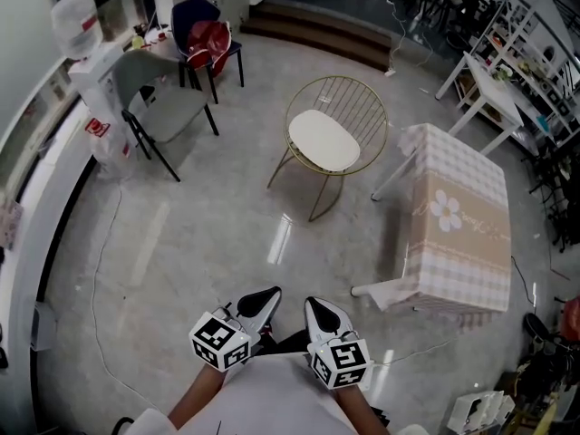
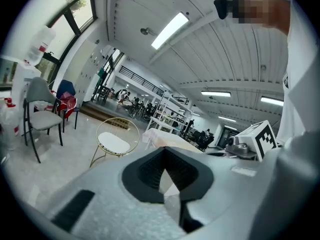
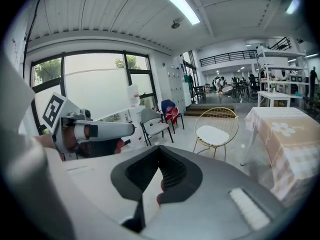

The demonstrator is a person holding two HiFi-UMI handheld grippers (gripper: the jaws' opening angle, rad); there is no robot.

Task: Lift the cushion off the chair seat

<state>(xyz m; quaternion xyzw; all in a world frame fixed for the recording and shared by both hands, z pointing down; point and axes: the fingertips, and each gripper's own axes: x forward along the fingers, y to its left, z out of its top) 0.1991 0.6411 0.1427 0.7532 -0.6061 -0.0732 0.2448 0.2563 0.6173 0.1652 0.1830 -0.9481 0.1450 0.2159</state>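
A white oval cushion (image 1: 323,140) lies on the seat of a gold wire chair (image 1: 349,107) in the middle of the floor, well ahead of me. It also shows in the left gripper view as the cushion (image 2: 114,143) and in the right gripper view as the cushion (image 3: 211,133), small and far off. My left gripper (image 1: 260,303) and right gripper (image 1: 323,315) are held side by side close to my body, both shut and empty. Their jaws meet with nothing between them in the left gripper (image 2: 165,176) and right gripper (image 3: 158,176) views.
A table under a checked cloth with a flower print (image 1: 458,220) stands right of the chair. A grey folding chair (image 1: 168,107) and a blue chair with a red bag (image 1: 208,36) stand at the left rear. Steps (image 1: 317,30) rise behind. A cable (image 1: 101,243) runs across the floor.
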